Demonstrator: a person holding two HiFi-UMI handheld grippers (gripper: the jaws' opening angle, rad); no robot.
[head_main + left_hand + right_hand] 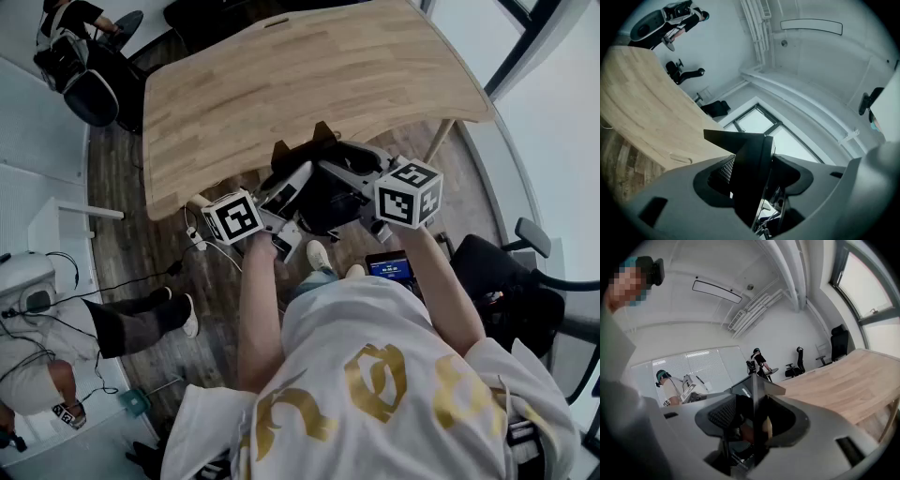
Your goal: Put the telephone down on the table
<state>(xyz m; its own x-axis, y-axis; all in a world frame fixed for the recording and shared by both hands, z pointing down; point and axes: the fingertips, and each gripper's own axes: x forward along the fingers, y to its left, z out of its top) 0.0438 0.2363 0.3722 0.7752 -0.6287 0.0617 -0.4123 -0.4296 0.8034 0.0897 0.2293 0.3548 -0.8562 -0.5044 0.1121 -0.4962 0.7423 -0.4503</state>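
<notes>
left claw (292,186) and right claw (359,175): each pinches one side of the black telephone (326,199). phone hangs in the air close to the person, over the floor, short of the near edge. beyond: wooden tabletop (281,84), phone not on it. judgement: pickup done; the reach over the edge, lowering and release are left.

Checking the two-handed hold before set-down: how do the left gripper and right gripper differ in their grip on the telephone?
The left gripper has a broad black wedge of the telephone filling its jaws; the right gripper shows only a thin edge of it between its jaws. The table lies to the left in the left gripper view and to the right in the right gripper view. Shared: both are closed on the telephone, which is not yet on the table.
</notes>
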